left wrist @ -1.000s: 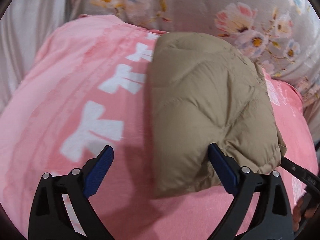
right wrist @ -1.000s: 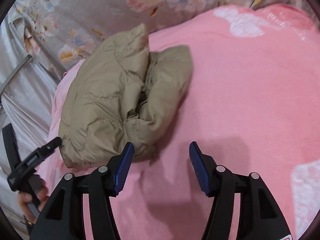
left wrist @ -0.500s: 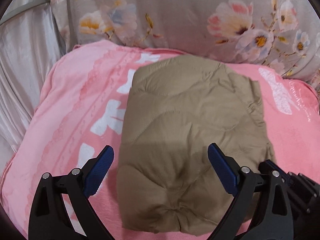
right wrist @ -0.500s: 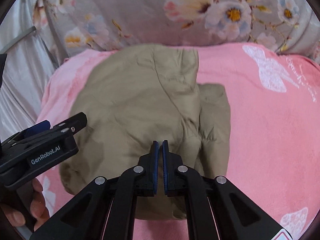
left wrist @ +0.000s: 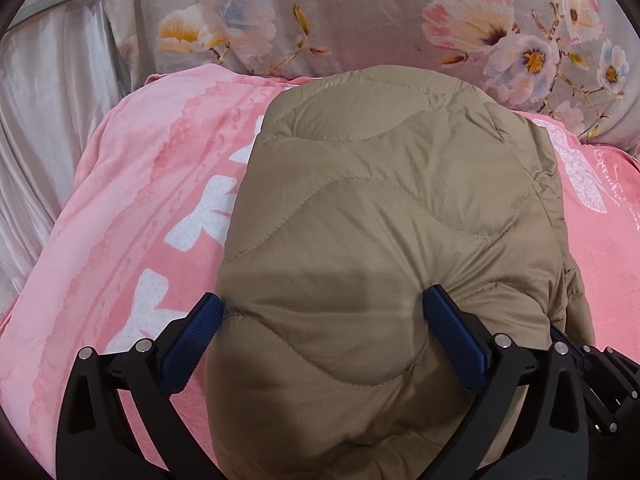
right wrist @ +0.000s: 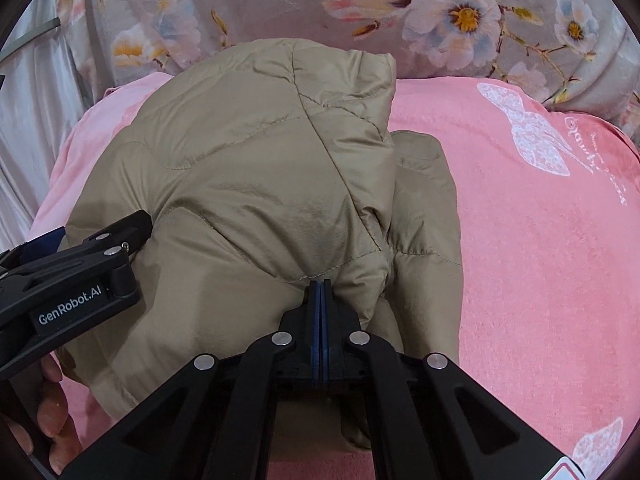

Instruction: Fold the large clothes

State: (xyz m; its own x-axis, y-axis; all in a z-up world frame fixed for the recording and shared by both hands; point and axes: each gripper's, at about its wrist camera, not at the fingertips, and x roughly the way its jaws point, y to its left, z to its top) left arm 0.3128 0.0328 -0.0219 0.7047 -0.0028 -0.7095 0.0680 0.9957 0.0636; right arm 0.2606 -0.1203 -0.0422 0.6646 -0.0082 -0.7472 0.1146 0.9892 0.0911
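A tan quilted puffer jacket [left wrist: 384,208] lies folded into a thick bundle on a pink blanket [left wrist: 132,208]. It also shows in the right wrist view [right wrist: 256,184]. My left gripper [left wrist: 324,332] is open, its blue-padded fingers [left wrist: 456,336] straddling and pressing into the bundle's near end. My right gripper [right wrist: 321,292] is shut, its tips against a fold of the jacket; whether fabric is pinched between the pads is hidden. The left gripper's body [right wrist: 76,280] shows at the left of the right wrist view.
A grey floral pillow [left wrist: 360,16] lies behind the jacket, also in the right wrist view [right wrist: 440,12]. A silvery curtain [left wrist: 44,112] hangs at the left. The pink blanket [right wrist: 540,240] extends to the right with white bow prints.
Both grippers moved in onto the jacket. The right gripper went from open to shut half a second ago. The left gripper's fingers now press into the bundle's near end.
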